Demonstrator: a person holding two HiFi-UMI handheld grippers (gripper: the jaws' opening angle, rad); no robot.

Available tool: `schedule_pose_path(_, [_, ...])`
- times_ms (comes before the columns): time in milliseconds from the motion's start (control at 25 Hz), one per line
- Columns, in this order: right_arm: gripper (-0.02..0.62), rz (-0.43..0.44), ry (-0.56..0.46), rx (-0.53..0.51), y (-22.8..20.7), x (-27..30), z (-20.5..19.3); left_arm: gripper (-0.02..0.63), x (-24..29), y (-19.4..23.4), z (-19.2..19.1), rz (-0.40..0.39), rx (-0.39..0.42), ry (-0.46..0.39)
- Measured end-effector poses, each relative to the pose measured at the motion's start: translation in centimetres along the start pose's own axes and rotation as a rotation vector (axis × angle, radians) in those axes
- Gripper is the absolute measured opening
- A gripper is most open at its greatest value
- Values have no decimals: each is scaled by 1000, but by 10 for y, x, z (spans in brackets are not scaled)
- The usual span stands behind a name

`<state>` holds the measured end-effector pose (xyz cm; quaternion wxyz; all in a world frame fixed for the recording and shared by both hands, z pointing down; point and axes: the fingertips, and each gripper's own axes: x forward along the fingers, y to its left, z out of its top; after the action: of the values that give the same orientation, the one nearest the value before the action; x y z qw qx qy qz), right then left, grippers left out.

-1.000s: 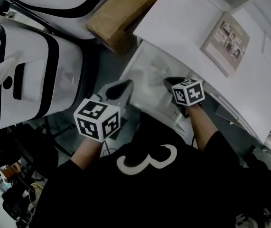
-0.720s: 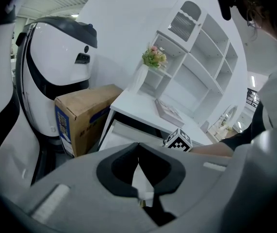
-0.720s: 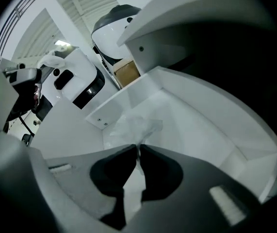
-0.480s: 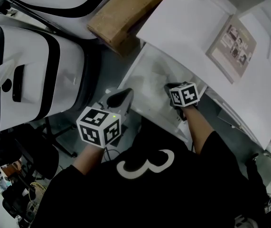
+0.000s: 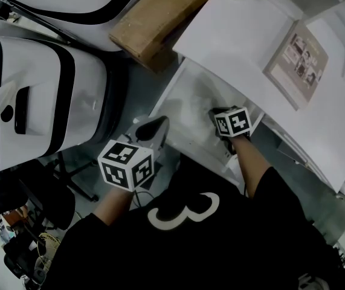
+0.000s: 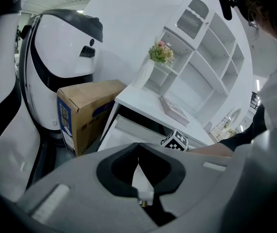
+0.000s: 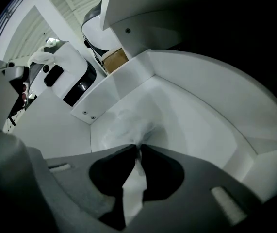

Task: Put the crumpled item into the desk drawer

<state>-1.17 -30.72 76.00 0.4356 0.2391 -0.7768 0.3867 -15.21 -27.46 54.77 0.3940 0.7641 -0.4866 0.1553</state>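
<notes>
A: Down inside the open drawer, on its white floor: look for the crumpled item, pale and filmy, close to one side wall.

B: Held or lying loose?

A: Rests on the drawer floor, yet pinched by a thin fold at the tips of the right hand-held gripper; jaws nearly together, just easing apart a little, that fold between them.

B: And where to look for the left hand-held gripper?

A: Hangs outside the drawer, just off its front corner and above the floor; jaws together at the tips, nothing between them.

B: Anything up on the desk?

A: Carries a flat printed booklet, well apart from the drawer's opening, and a white shelf unit with a small bunch of flowers at its near end.

B: Beside the desk?

A: Look left: a brown cardboard box on the floor, just beside the desk's end, then a big white casing with black trim, close beside the box.
</notes>
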Motion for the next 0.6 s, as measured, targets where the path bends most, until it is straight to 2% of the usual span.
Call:
schedule_pose_path(160, [66, 1, -2, 12, -1, -1, 1, 11, 0, 1, 0, 1, -4, -3])
schedule_pose_path(360, [169, -24, -30, 14, -4, -9, 5, 11, -1, -2, 0, -2, -4, -12])
schedule_pose_path(600, [186, -20, -111, 45, 5, -33, 18, 11, -9, -11, -3, -13, 7, -14])
